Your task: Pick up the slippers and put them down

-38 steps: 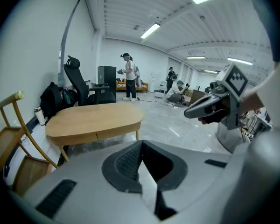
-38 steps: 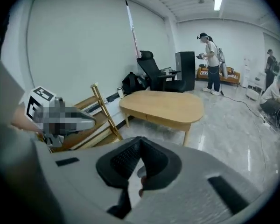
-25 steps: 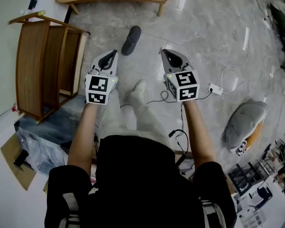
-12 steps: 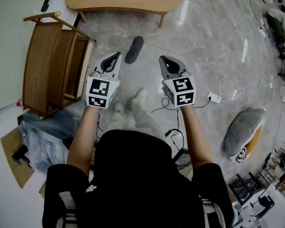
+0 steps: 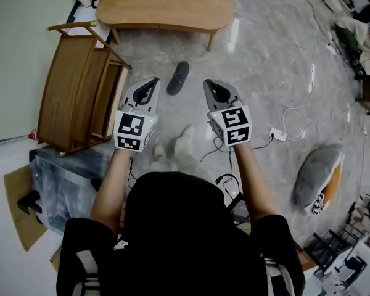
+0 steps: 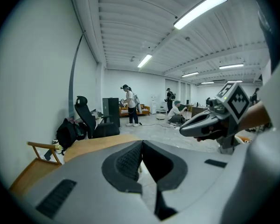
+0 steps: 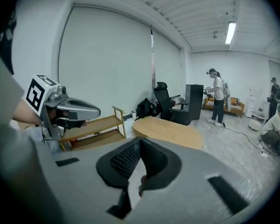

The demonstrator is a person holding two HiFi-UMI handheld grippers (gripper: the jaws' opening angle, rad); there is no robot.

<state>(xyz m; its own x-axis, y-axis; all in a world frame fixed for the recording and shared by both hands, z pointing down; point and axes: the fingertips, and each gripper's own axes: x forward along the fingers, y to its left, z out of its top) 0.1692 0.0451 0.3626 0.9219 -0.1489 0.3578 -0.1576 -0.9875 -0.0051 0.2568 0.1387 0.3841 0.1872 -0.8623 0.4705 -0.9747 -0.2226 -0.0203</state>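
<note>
Looking along my left gripper (image 6: 141,143), I see its 2 jaws clenched tip to tip, with nothing caught between the ribbed pads. My right gripper (image 7: 140,141) reads the same: the 2 tips meet and it grips nothing. A narrow slot lower down between its jaws shows a pale strip with a reddish spot, and I cannot tell what that is.

From the head view, both grippers are held out in front of the body, side by side and apart, pointing toward the far side of the room. 1 dark slipper (image 5: 178,78) lies on the grey marbled floor (image 5: 265,54), seen between the 2 gripper tips and a little farther out, nearer the left one. Neither gripper has hold of it, and it is the only slipper I can find.

Farther still stands a low wooden table (image 5: 166,5) with a rounded top. To the left, beside the wall, is a wooden rack (image 5: 80,97). On the right, a white power strip (image 5: 277,133) with its cable sits on the floor, and a grey cushion (image 5: 314,171) lies well beyond it.
</note>
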